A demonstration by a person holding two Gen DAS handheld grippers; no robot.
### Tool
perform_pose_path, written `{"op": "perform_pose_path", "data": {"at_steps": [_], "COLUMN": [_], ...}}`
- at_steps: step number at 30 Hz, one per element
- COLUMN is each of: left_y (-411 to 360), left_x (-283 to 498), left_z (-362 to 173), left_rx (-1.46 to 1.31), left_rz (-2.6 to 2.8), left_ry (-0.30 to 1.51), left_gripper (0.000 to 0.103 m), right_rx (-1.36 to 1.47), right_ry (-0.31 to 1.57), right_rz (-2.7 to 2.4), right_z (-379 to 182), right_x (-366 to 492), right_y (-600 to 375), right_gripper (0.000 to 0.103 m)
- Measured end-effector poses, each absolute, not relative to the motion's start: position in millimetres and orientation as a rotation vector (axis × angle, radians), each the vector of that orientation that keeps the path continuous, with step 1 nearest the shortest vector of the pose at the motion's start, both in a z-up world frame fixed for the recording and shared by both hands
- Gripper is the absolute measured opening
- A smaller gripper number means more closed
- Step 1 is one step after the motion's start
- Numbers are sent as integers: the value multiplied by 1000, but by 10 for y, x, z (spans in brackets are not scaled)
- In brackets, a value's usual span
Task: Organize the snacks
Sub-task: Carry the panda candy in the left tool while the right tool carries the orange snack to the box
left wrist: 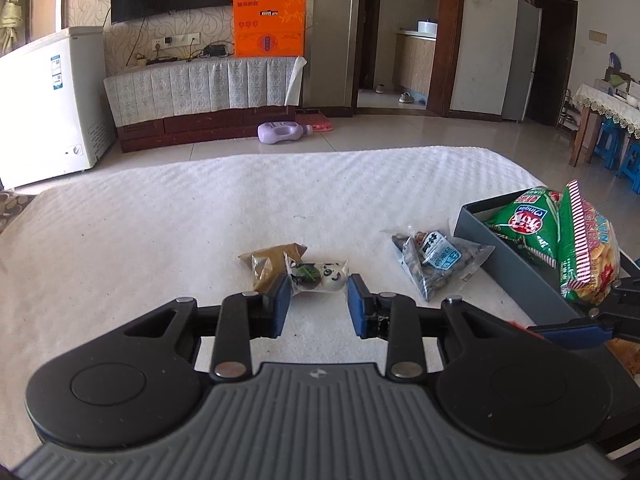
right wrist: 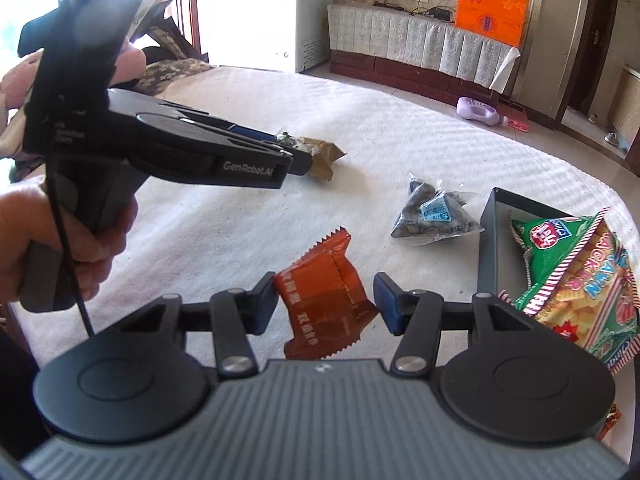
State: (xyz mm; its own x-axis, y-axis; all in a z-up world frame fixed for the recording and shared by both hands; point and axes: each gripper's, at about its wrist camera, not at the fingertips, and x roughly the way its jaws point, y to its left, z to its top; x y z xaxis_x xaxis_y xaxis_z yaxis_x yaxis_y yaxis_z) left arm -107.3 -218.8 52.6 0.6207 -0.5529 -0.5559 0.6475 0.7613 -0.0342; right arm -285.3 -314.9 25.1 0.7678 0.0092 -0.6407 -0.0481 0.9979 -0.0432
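Observation:
My left gripper (left wrist: 318,304) is open, its fingers on either side of a small clear panda-print snack pack (left wrist: 320,276) lying on the white bed cover, with a brown packet (left wrist: 270,262) just behind it. My right gripper (right wrist: 324,304) is open around an orange-brown wrapped snack (right wrist: 326,304); whether its pads touch the wrapper I cannot tell. A clear bag of dark seeds (left wrist: 438,264) (right wrist: 434,216) lies between them and a grey box (left wrist: 516,268) (right wrist: 490,240). The box holds a green bag (left wrist: 524,224) (right wrist: 548,236) and a cracker bag (left wrist: 588,256) (right wrist: 588,292).
The snacks lie on a white textured bed cover (left wrist: 200,216). The left gripper body and the hand holding it (right wrist: 72,240) fill the left of the right wrist view. Beyond the bed are a white freezer (left wrist: 48,104), a covered TV bench (left wrist: 200,88) and a purple bottle (left wrist: 280,133) on the floor.

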Motion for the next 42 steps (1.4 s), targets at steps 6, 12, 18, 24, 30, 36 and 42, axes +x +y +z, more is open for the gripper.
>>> {"op": "perform_pose_path", "data": {"at_steps": [6,12,18,24,30,36,42], "left_y": [-2293,-2435,-2634,-2835,-3006,-3123,-3250], "left_x": [-1228,-1392,-1571,-1727,-1830,-1912,-1989], "left_z": [646,747,852,879,875,897,888], "left_rx": [190,200,194,199,195,187,183], "left_rz": [-706,-739,-783,-822,-845,-875,-905], "left_ry": [552,531,508,497,498,494,495], "left_gripper": [36,36,36,36,36,37,37], "right_rx": [-46,-39,-30,-25,-9,13,33], "right_ry": [643,619,595,592,577,558,535], "right_rz": [-22,-70,-99,-125,-163,-203,-260], "right_z": [360,412,470,492,525,567,624], "right_x": [-3028,-3198,-3373,-3499,-3650,-3807,-3956], "right_y": [-3218,-3323,-3384,-3503,-3646,-3797,-3932], "right_gripper": [55,55,55,55,55,55,55]}}
